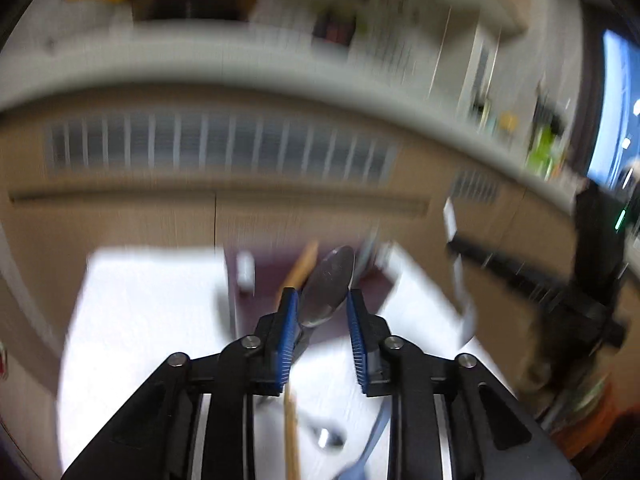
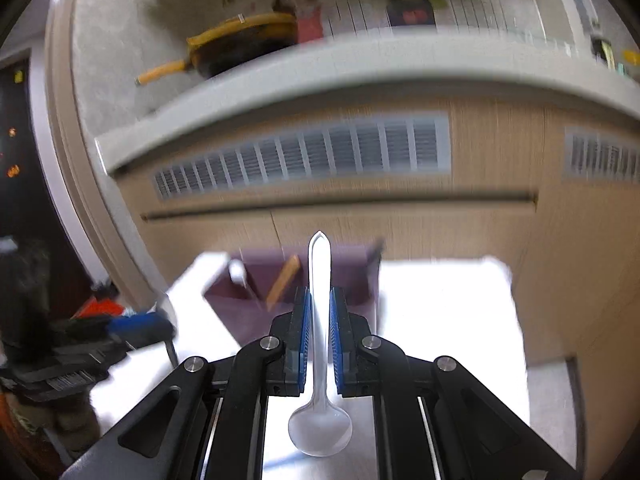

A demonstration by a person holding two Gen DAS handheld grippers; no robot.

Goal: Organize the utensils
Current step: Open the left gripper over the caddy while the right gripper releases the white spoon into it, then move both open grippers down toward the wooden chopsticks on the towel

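Spoons in both grippers above the white worktop

Blur heavy in the left wrist view. Left gripper [image 1: 322,312] sits at lower centre of the frame, its blue fingers [image 1: 289,332] apart with a metal spoon [image 1: 326,286] between them; the bowl points away toward the purple box [image 1: 264,276]. Spoon lies against the left pad, a gap shows at the right pad, so whether it is truly clamped cannot be told. Below the fingers, on the white worktop [image 1: 140,320], lie a wooden stick [image 1: 291,440], a second metal spoon [image 1: 326,436] and a bluish spoon [image 1: 370,444].

Right wrist view, sharper. Right gripper [image 2: 319,308] at lower centre, fingers [image 2: 302,332] close together and clamped on the handle of a clear plastic spoon [image 2: 320,360]; handle tip points up and away, bowl hangs toward the camera. Behind it the purple box [image 2: 352,276] stands on the worktop [image 2: 440,308] with a wooden piece [image 2: 284,282] leaning inside. Left gripper shows blurred at the left edge.
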